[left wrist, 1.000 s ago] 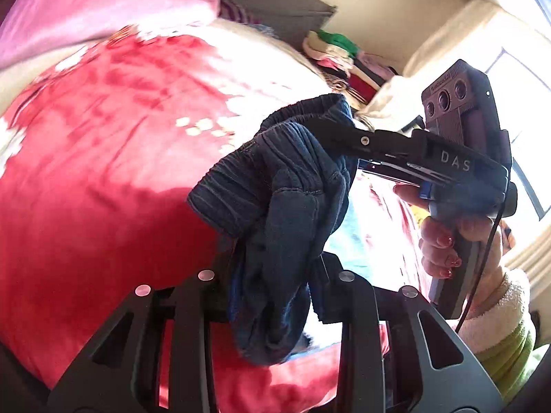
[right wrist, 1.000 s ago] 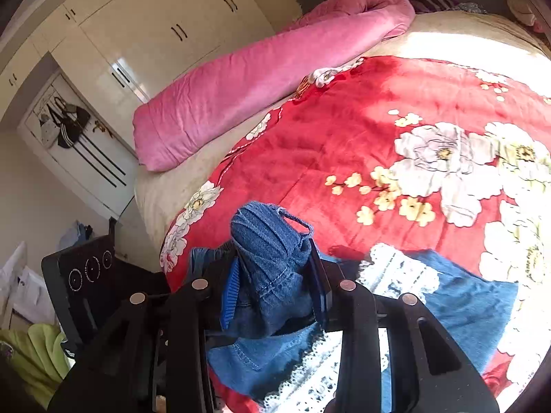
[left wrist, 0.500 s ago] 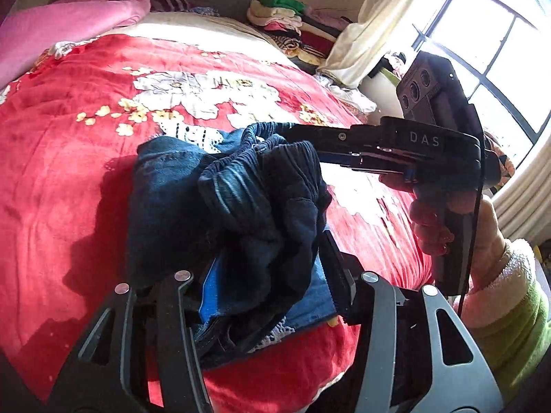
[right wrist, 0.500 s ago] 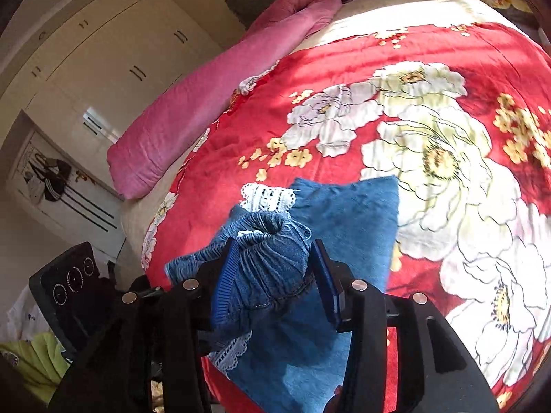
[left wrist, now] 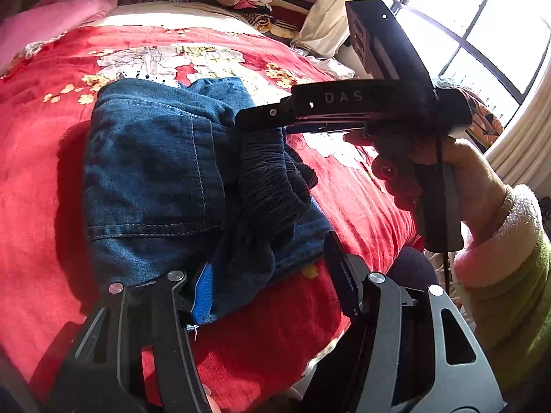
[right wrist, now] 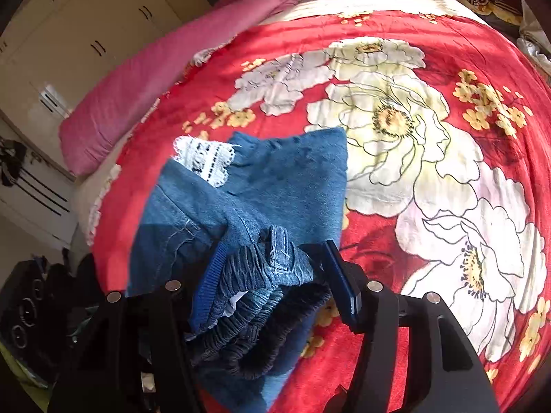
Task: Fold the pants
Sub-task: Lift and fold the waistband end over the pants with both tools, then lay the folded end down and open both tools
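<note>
Your pants [left wrist: 151, 179] lie folded on the red flowered blanket [left wrist: 41, 206], near its front edge, with the long side running away from you toward the pink pillow [right wrist: 165, 79]. The waistband [right wrist: 261, 275] points at you. Your left gripper [left wrist: 272, 282] is opening, cloth loose between the jaws. Your right gripper [right wrist: 272, 282] is opening too, with the waistband between its jaws.

Wrist views — close, downward, sharing pants [left wrist: 151, 179]
</note>
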### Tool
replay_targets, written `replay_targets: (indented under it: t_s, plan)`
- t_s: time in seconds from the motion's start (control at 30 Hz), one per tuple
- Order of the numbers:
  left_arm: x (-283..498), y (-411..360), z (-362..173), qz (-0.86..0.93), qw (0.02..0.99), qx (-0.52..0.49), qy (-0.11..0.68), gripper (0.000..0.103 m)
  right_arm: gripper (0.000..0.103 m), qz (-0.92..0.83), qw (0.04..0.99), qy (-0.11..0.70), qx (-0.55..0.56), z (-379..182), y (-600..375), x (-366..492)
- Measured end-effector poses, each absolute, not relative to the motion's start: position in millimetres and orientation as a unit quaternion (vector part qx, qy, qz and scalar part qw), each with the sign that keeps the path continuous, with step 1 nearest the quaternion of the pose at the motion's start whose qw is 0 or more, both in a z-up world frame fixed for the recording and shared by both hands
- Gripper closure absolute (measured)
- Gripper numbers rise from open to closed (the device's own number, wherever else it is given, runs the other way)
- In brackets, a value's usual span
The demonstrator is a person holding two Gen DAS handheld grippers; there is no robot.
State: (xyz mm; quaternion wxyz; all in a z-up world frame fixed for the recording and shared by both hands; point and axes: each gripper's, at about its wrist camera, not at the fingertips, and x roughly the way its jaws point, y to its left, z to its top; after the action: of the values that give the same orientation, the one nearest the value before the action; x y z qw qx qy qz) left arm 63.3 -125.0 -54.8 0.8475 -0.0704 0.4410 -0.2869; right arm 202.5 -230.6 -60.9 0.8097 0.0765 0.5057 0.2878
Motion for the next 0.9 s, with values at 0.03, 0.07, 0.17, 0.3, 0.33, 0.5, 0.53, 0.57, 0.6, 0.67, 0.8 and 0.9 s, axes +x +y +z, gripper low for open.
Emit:
replay_targets:
  t_s: [0.03,0.07,0.17,0.3,0.33,0.5,0.53,0.57,0.6,0.67,0.8,0.9]
  plan:
    - [64,-125,-56,-0.287,0.847,-0.070,0.441,0.054,0.047,0.284,0.810,0.507,0.081,-64,-232,203]
    - [63,-125,-57,-0.287,0.848,-0.069,0.441,0.054,0.047,0.281,0.810,0.508,0.083,-67,-233,203]
    - [63,-124,-56,-0.289,0.848,-0.071,0.439,0.054,0.045,0.278,0.812,0.506,0.086,-68,-233,203]
    - [58,-108,-40,-0.299,0.847,-0.089,0.430,0.046,0.041,0.291,0.821,0.477,0.118,-48,-246,189]
    - [56,-102,-33,-0.297,0.851,-0.091,0.423,0.042,0.039,0.290,0.828,0.465,0.120,-40,-250,182]
    - [68,-56,0,-0.245,0.884,-0.100,0.385,0.035,0.037,0.309,0.851,0.412,0.102,-7,-261,137]
    - [75,-47,3,-0.234,0.887,-0.104,0.384,0.035,0.037,0.315,0.855,0.402,0.095,-3,-261,126]
    - [83,-40,4,-0.226,0.887,-0.108,0.388,0.035,0.037,0.321,0.858,0.393,0.086,1,-259,114]
    - [91,-34,4,-0.221,0.884,-0.111,0.396,0.035,0.037,0.327,0.860,0.384,0.076,4,-257,102]
    - [108,-27,2,-0.218,0.875,-0.116,0.416,0.035,0.037,0.344,0.862,0.368,0.055,10,-247,78]
    - [132,-34,-3,-0.237,0.855,-0.104,0.450,0.054,0.037,0.394,0.851,0.347,-0.004,11,-213,39]
    - [146,-50,-12,-0.262,0.833,-0.106,0.475,0.064,0.037,0.416,0.839,0.340,-0.078,3,-179,24]
